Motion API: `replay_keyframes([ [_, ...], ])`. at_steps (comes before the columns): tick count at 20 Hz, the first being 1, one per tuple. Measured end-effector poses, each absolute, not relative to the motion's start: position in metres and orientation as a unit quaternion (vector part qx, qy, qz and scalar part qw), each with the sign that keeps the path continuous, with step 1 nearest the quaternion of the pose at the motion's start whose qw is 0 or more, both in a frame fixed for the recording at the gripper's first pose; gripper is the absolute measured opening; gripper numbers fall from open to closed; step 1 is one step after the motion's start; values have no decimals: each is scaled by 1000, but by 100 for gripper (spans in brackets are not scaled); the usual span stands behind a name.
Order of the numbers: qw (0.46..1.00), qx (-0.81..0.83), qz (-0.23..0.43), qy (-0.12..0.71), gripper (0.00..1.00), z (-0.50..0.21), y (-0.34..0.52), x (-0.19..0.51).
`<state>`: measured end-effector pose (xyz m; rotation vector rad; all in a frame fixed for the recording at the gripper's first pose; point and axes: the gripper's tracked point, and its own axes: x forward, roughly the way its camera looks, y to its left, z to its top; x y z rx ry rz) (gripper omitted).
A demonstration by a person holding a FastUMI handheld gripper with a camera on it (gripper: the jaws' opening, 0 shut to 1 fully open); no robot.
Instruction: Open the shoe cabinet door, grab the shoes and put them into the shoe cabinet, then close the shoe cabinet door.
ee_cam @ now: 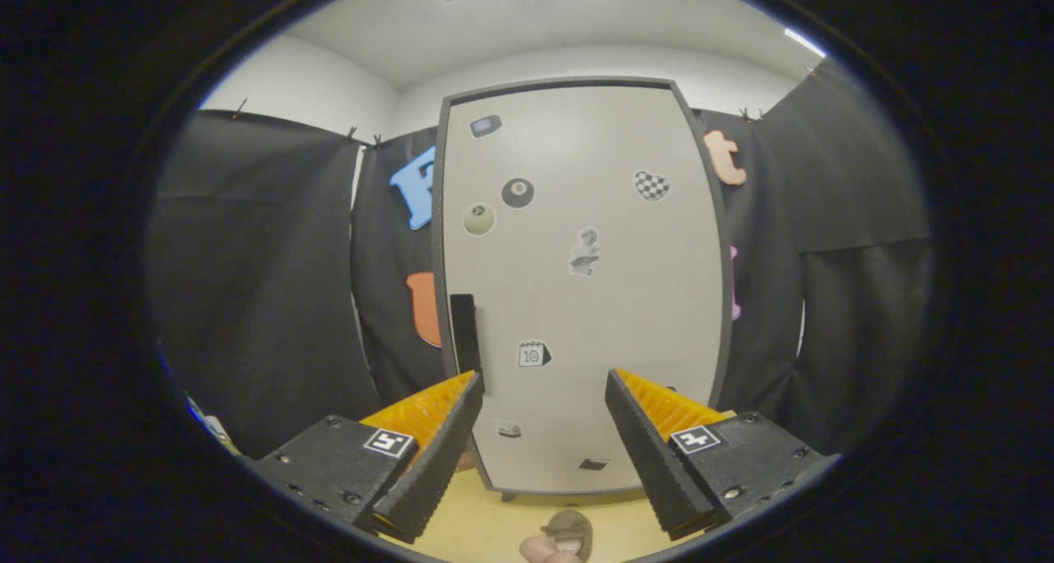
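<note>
Between the two fingers of the gripper [543, 382] lies a wide gap; the jaws stand apart and hold nothing. Just ahead of the fingers stands the shoe cabinet [580, 283], upright, with its pale door [626, 300] closed flush inside a dark frame. A dark vertical handle [464, 332] sits on the left side of the door, directly beyond the left fingertip [469, 386]; whether the two touch cannot be told. Several small stickers [518, 193] are scattered across the door face. Near the gripper, below and between the fingers, a small brownish shoe [570, 532] rests on the yellowish floor [478, 522], in front of the cabinet base. Black cloth [263, 283] hangs to the left and right of the cabinet, with white wall and ceiling above.
</note>
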<state>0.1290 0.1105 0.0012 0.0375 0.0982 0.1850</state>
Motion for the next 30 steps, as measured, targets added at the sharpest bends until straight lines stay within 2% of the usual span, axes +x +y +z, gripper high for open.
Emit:
replay_keyframes([
  [7, 993, 1, 110, 33, 99, 6, 174, 199],
  [14, 993, -9, 90, 74, 97, -31, 193, 257],
  [19, 994, 10, 89, 66, 74, -35, 195, 274],
  [20, 994, -4, 85, 73, 72, -39, 197, 273],
  [24, 994, -9, 73, 79, 33, -42, 202, 271],
  [30, 987, -1, 126, 100, 30, -44, 197, 256],
])
